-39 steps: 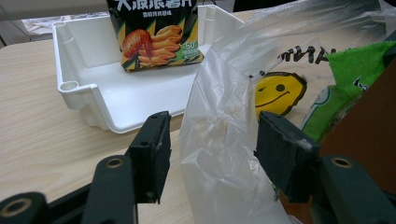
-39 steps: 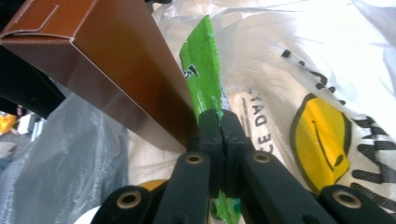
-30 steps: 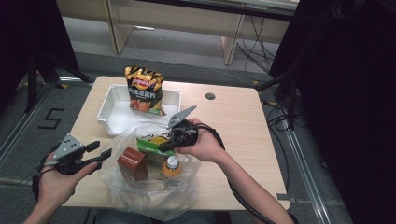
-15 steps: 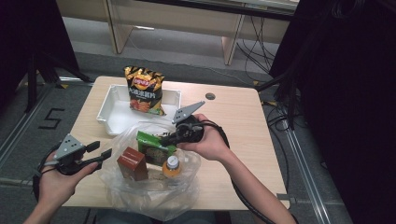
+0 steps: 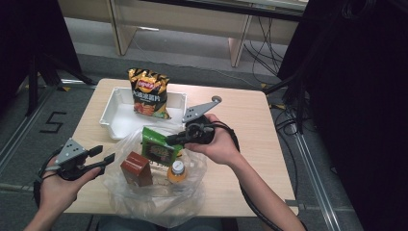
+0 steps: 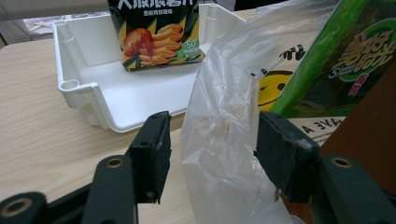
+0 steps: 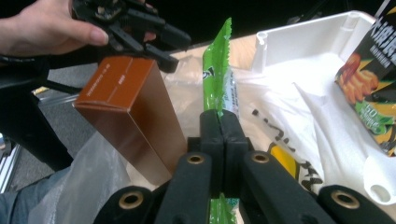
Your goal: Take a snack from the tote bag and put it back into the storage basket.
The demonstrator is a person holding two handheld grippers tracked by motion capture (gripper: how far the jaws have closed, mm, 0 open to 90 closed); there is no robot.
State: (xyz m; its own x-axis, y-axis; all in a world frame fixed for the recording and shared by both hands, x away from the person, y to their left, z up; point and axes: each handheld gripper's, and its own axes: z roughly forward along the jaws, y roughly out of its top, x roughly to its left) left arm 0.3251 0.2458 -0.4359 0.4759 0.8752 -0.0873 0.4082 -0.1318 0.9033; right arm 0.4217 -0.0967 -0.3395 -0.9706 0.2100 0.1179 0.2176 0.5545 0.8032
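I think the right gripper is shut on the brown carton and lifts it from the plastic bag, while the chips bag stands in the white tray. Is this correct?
Not quite. The right gripper is shut on the green packet, not the brown carton, which stands free beside it; the right gripper view shows this. The rest holds: the plastic bag lies below and the chips bag stands in the white tray.
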